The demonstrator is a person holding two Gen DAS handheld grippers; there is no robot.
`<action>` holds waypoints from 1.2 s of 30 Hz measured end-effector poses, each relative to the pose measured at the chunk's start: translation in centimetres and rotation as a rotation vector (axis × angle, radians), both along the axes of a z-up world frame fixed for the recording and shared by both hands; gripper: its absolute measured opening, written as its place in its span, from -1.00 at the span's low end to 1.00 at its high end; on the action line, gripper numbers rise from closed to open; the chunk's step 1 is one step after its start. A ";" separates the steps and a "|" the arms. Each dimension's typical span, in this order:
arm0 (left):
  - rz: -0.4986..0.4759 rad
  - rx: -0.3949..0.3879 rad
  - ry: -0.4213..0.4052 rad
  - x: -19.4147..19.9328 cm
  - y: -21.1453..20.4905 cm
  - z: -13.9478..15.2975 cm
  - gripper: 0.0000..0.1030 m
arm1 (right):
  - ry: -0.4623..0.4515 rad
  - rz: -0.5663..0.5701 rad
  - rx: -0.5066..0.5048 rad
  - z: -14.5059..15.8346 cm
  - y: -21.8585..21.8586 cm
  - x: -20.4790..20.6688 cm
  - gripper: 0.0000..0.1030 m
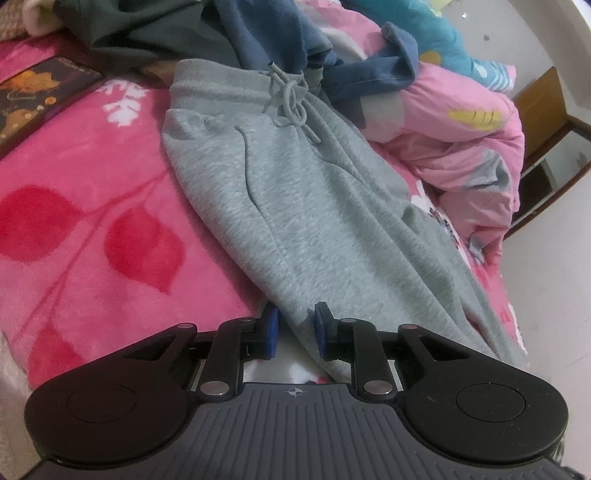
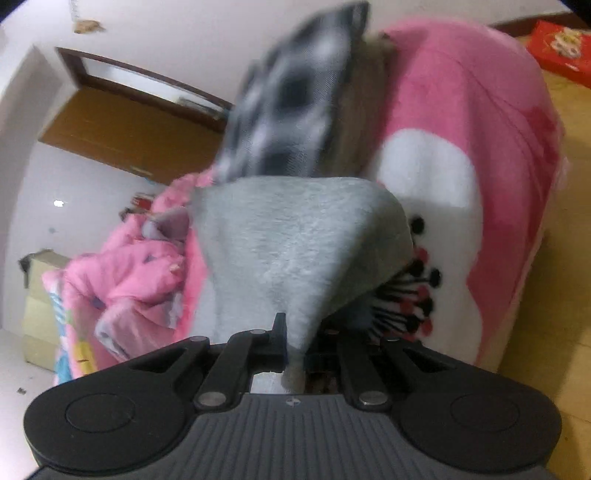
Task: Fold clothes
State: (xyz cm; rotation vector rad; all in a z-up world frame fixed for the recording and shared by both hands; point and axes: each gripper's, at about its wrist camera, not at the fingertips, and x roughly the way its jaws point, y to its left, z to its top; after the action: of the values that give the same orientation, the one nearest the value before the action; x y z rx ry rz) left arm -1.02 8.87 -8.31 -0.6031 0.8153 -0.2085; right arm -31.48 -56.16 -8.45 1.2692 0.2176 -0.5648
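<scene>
Left gripper (image 1: 295, 334): jaws are standing parted, gripping nothing; the blue pads are straddling a narrow strip of grey cloth without pinching it.
Grey sweatpants (image 1: 288, 206): lying lengthwise ahead of the left jaws on the pink blanket (image 1: 92, 229), waistband and drawstring (image 1: 291, 103) at the far end, the near end running in between the jaws and off to their right.
Clothes heap (image 1: 207, 33): green and blue garments are crowding the far side of the waistband, beyond the left jaws; the blue one is touching it.
Pink quilt (image 1: 461, 140): bunching up to the right of the left jaws, just beside the trousers.
Right gripper (image 2: 293, 350): jaws are clenching a gathered point of the grey cloth (image 2: 295, 240), which is fanning out ahead of them.
Checked fabric (image 2: 295, 92): blurring beyond the right jaws; what it is cannot be told.
Risk, slip: the right jaws are holding only a small bunch, so a pull could be working it loose.
Risk, skew: with one side unheld, any lift is likely dragging the trousers crooked.
Risk, snag: the drawstring and the neighbouring blue garment could be catching and travelling along.
</scene>
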 end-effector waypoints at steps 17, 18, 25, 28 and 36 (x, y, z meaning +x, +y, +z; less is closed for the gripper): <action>0.005 0.031 -0.064 -1.1 1.5 0.9 -0.28 | 0.203 0.168 -0.637 10.2 11.7 3.9 -0.04; 0.020 0.028 -0.068 -1.1 1.9 0.9 -0.25 | 0.184 0.293 -0.707 11.0 14.1 6.3 -0.02; 0.132 -0.038 -0.072 0.3 4.9 0.3 -0.24 | 0.065 1.166 -1.153 9.0 36.9 18.3 -0.01; 0.170 -0.058 -0.074 1.0 5.9 0.1 -0.25 | 0.033 1.349 -1.260 7.0 43.9 20.2 -0.04; 0.148 -0.014 -0.080 3.2 6.1 0.6 -0.78 | 0.180 1.427 -1.358 3.3 49.8 23.4 -0.88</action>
State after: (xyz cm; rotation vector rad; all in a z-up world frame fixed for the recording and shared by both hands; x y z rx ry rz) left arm 2.22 14.99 -7.69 -0.6615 0.6897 -0.1019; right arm -8.08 -6.37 -5.12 -0.4071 0.6533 0.4454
